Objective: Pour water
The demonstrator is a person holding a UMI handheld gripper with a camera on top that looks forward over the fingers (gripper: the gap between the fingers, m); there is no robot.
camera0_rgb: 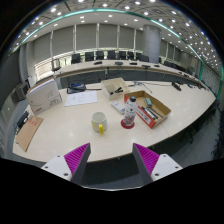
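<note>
fingers of your tool stand spread apart with nothing between them, the pink pads facing each other over the near edge of the bench. well beyond the fingers, near the middle of the bench, you have a yellow cup standing upright, and just beside it, to its right, a bottle with a red patterned label, also upright. the two are near each other but not touching. behind the bottle an open cardboard box sits with its flaps out. toward the left edge of the bench you see a white box, a flat brown cardboard sheet and some papers. office chairs line the far desks.
</note>
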